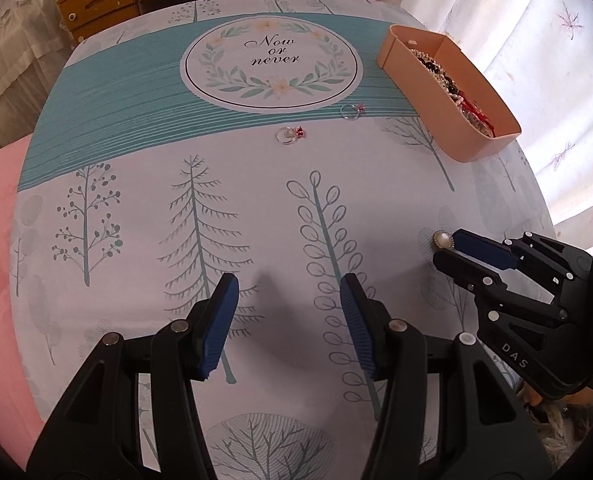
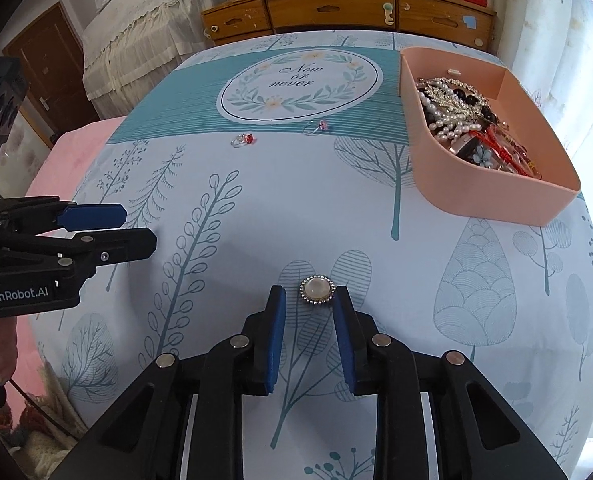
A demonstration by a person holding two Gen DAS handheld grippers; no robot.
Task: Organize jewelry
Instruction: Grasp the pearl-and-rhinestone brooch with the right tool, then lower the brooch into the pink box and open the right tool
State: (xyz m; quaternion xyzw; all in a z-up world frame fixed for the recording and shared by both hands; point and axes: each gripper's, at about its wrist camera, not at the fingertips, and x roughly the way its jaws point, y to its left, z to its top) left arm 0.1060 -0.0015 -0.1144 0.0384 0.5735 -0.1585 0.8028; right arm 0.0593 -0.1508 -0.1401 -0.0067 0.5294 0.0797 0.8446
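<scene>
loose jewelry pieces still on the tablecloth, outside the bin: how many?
3. A round pearl brooch with a rhinestone rim sits between the right tool fingers. A silver ring with a red stone and a silver ring with a pink stone lie near the teal band.

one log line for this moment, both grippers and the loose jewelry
right gripper: open around brooch, not gripped | left gripper: open, empty | two rings: loose on cloth | tray: holds jewelry
</scene>
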